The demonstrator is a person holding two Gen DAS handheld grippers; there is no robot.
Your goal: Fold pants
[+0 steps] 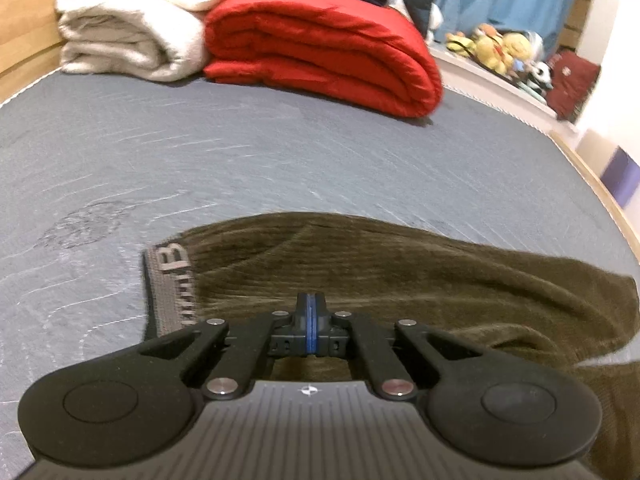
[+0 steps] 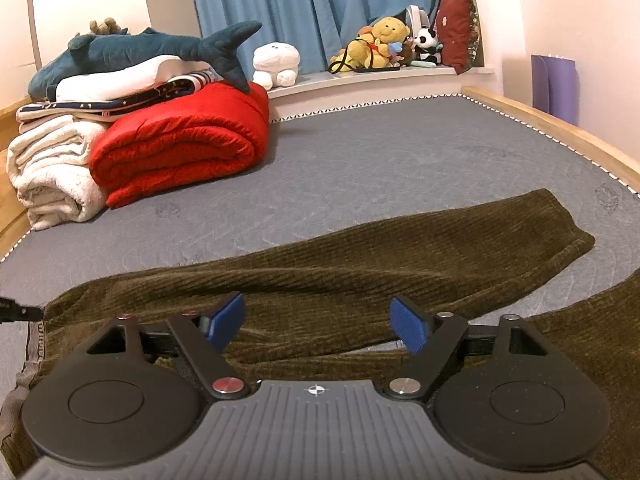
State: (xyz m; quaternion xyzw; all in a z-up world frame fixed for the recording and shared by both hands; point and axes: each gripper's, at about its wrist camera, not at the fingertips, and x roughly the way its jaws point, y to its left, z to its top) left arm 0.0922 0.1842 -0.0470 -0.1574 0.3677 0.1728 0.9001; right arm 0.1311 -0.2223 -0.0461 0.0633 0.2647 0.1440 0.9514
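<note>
Barely begun: the olive-brown corduroy pants (image 2: 360, 264) lie spread, unfolded, on the grey mattress (image 2: 380, 160). Left gripper (image 1: 310, 312) is clenched by the grey waistband (image 1: 172, 280), with no cloth visibly caught; right gripper (image 2: 318, 320) is released above the cloth.

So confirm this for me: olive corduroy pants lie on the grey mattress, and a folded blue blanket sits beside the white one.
Wrong on one point: the folded blanket beside the white one is red, not blue, as the right wrist view shows. The olive pants do lie on the grey mattress.

The left gripper (image 1: 311, 310) points steeply down, its blue pads (image 1: 308, 320) pressed flat together with no gap between them. The right gripper (image 2: 318, 324) tilts down more gently, its blue pads (image 2: 408, 326) standing wide apart.
</note>
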